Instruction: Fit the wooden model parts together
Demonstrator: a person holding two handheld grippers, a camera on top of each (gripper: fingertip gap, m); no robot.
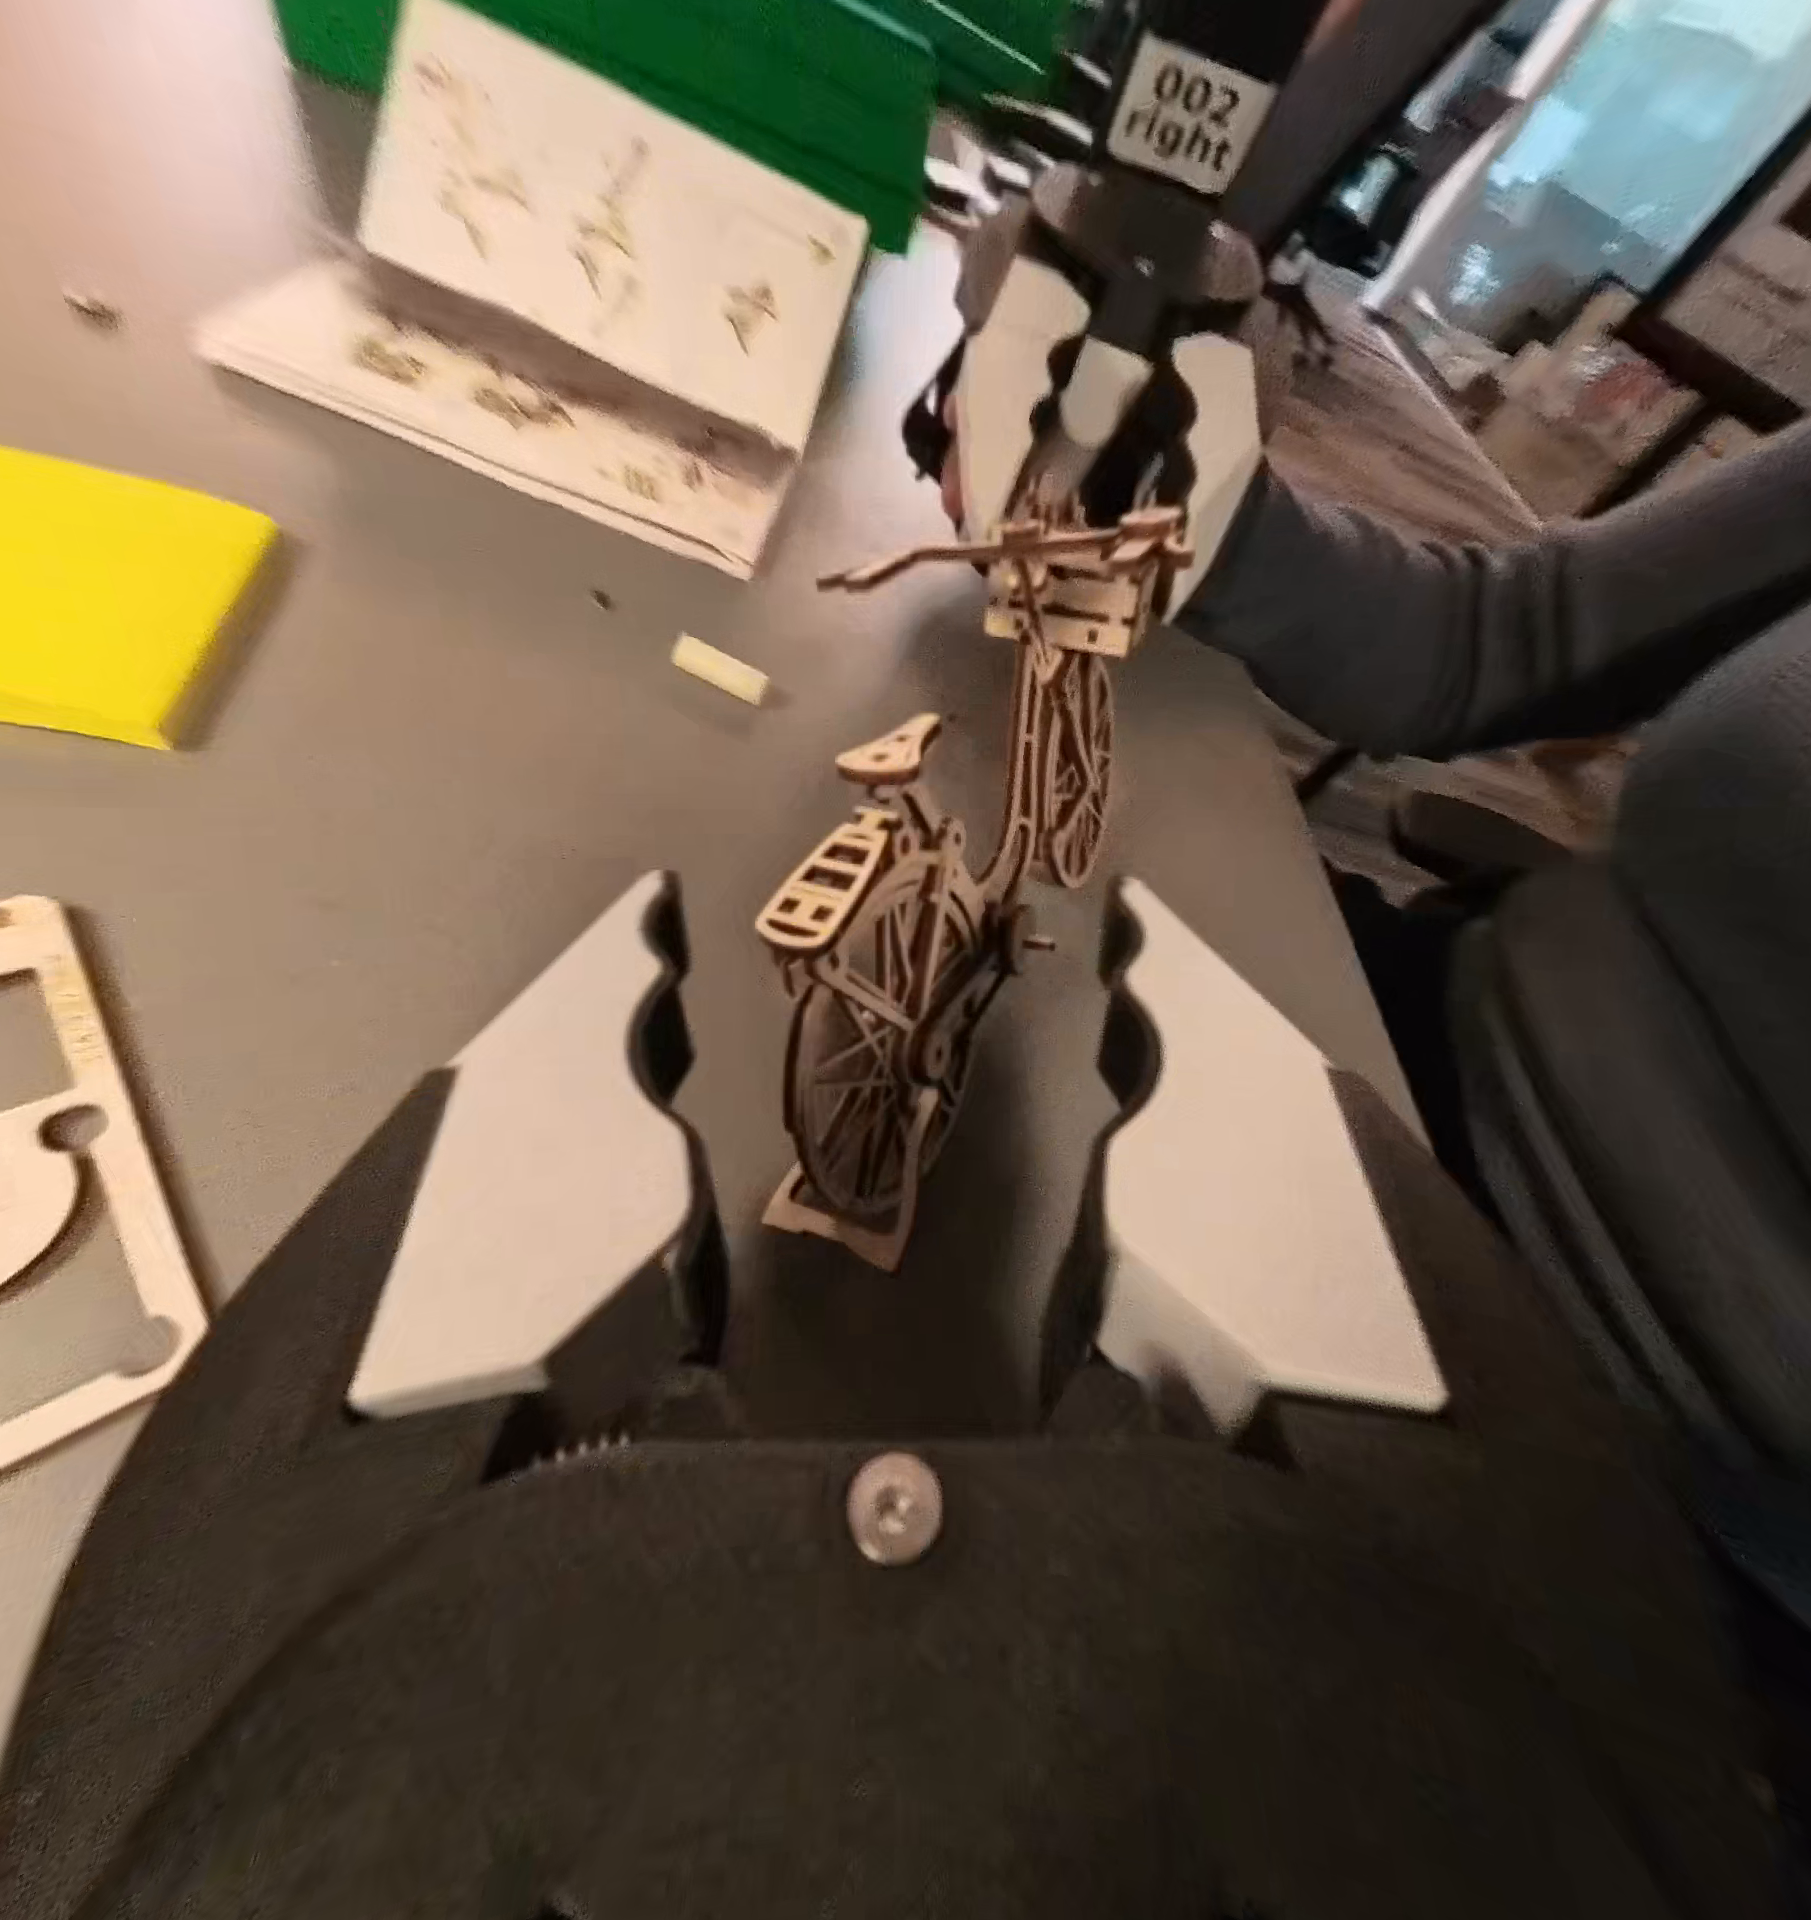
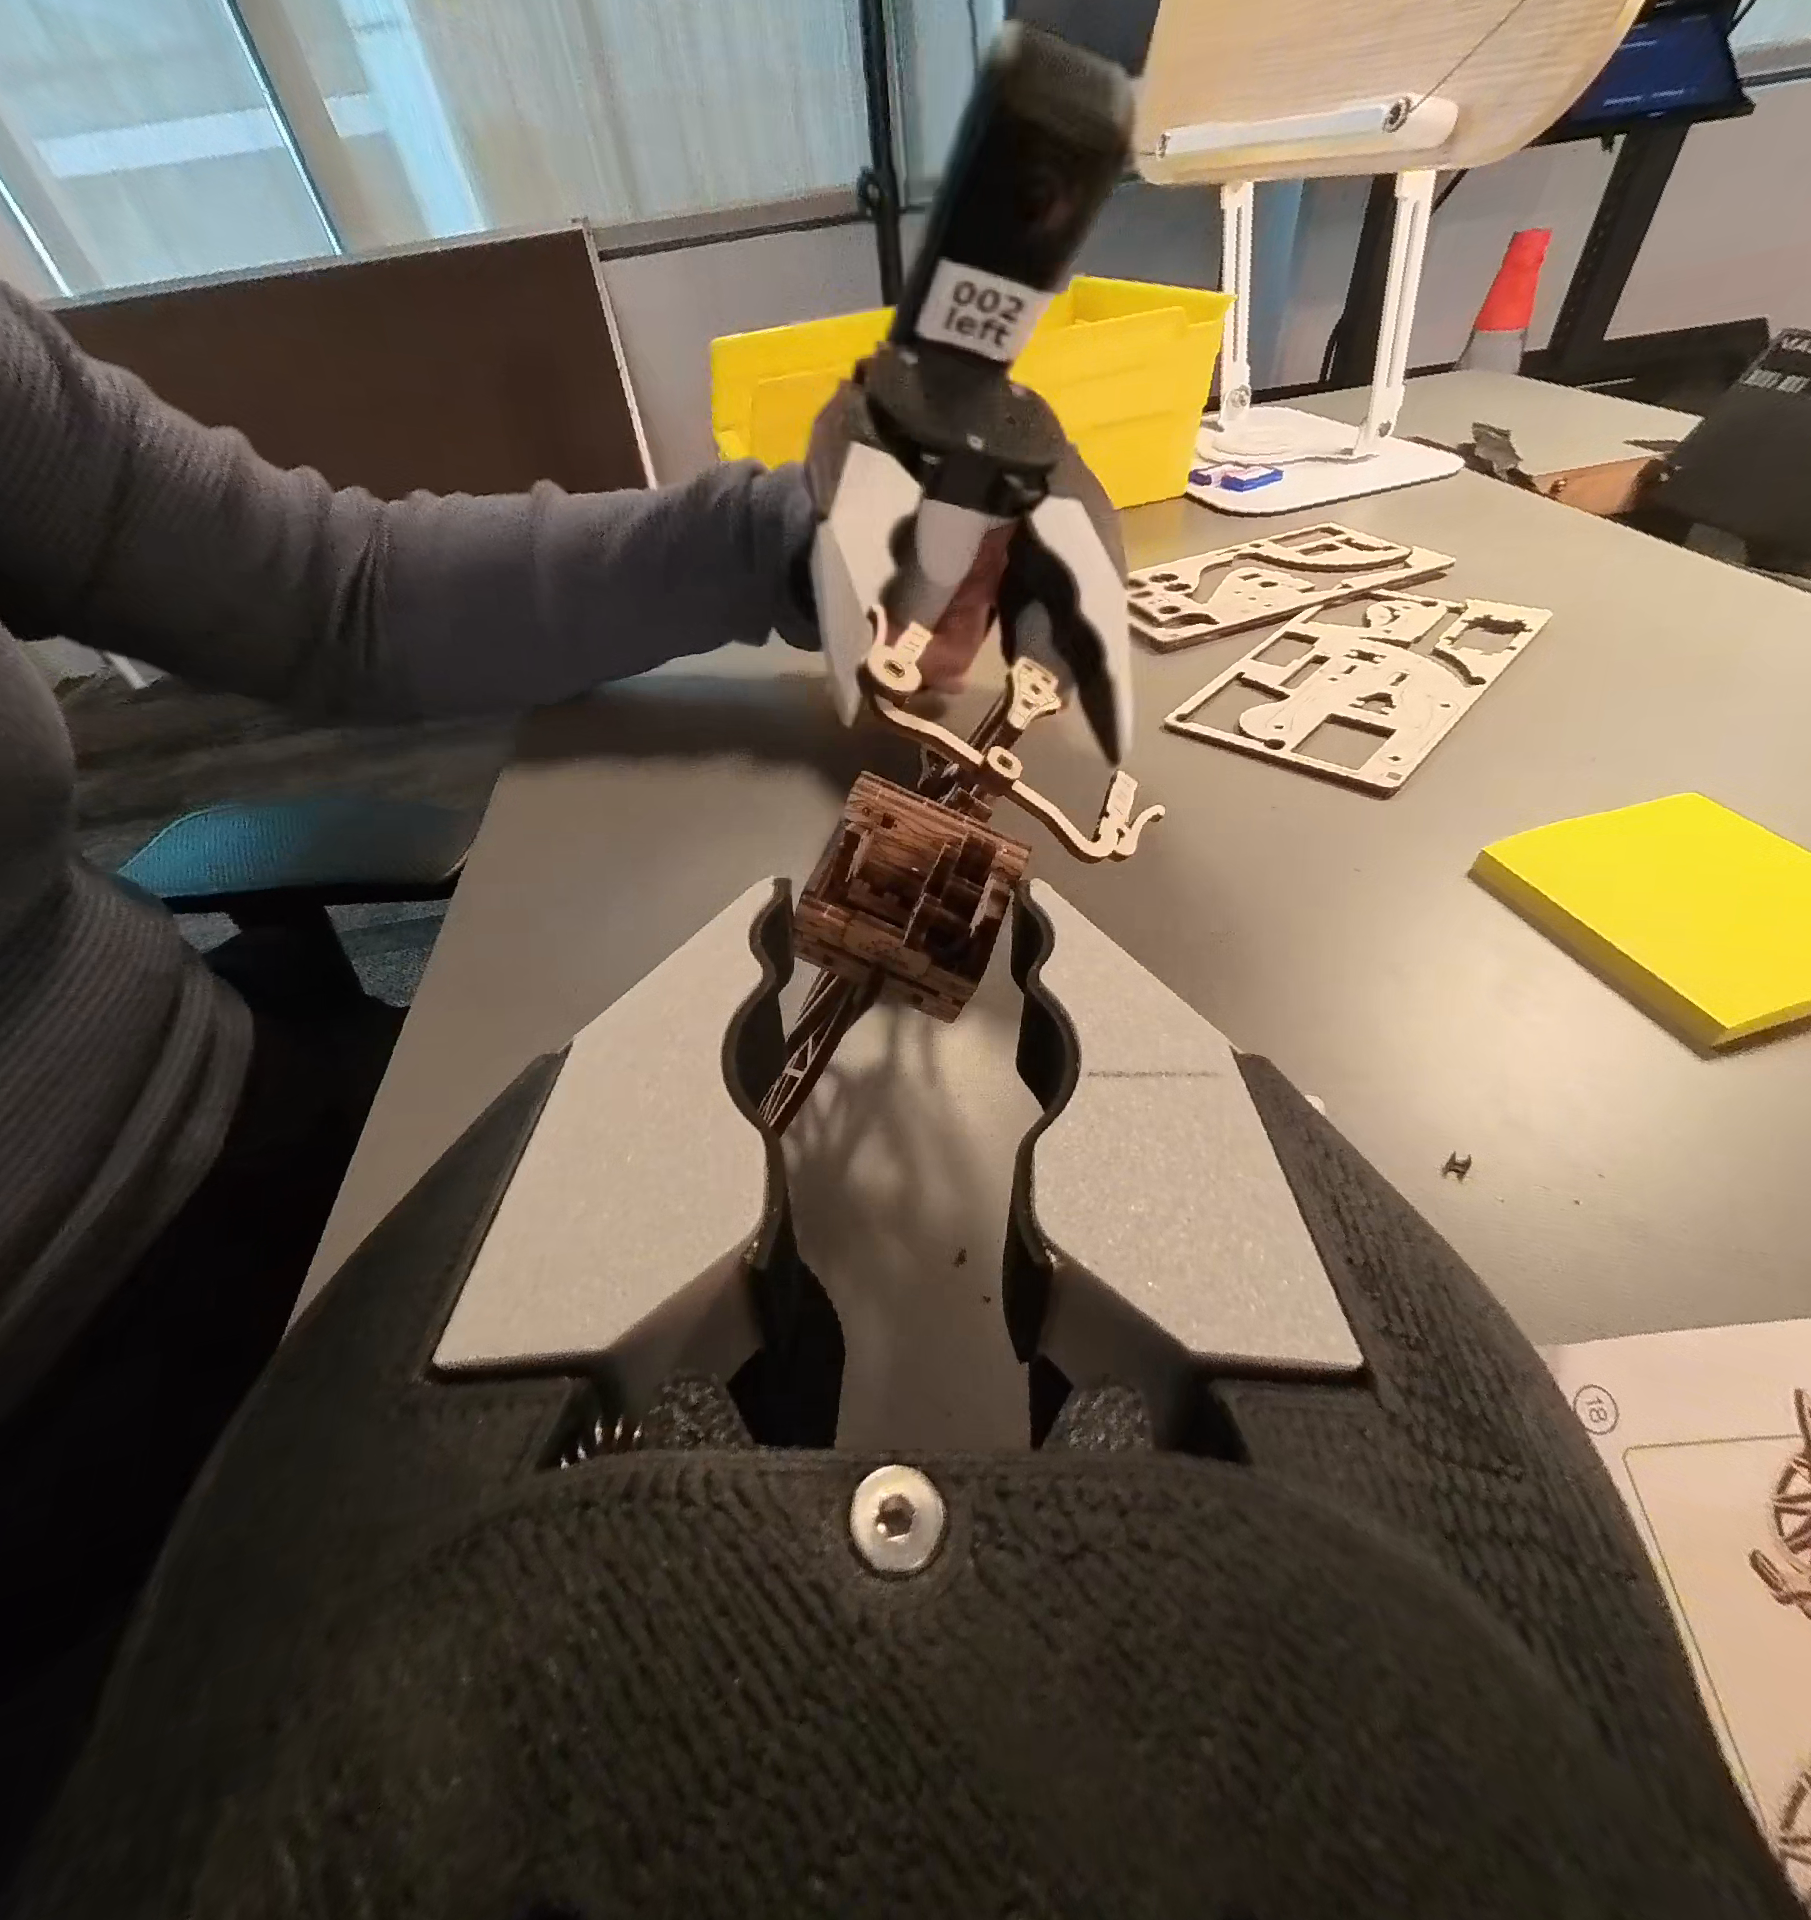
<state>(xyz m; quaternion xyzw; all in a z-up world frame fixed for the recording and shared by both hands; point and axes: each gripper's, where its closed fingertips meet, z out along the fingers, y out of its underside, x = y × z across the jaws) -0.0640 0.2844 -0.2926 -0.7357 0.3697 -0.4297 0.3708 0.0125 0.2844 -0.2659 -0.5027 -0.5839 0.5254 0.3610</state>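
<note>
A wooden bicycle model (image 1: pixel 880 1018) stands upright on the grey table (image 1: pixel 413 831), its rear wheel on a small stand. My left gripper (image 1: pixel 896 894) is open, with its fingers either side of the rear wheel and not touching it. In the right wrist view the left gripper (image 2: pixel 984 727) hovers open behind the handlebar (image 2: pixel 1046 805). My right gripper (image 2: pixel 901 894) is shut on the bicycle's front basket (image 2: pixel 911 904), one fingertip on each side. It also shows in the left wrist view (image 1: pixel 1083 561), above the front wheel.
An open instruction booklet (image 1: pixel 610 312), a yellow pad (image 1: pixel 80 603), a small cream block (image 1: pixel 719 670) and a punched wooden sheet (image 1: pixel 28 1143) lie on the table. More wooden sheets (image 2: pixel 1358 686), yellow bins (image 2: pixel 1119 384) and a white stand (image 2: pixel 1327 447) lie beyond. The table edge and a person's sleeve (image 1: pixel 1503 623) are close. About 9 cm separates my left fingertips from my right. My right gripper's tips are some 8 cm from the small cream block (image 1: pixel 719 670).
</note>
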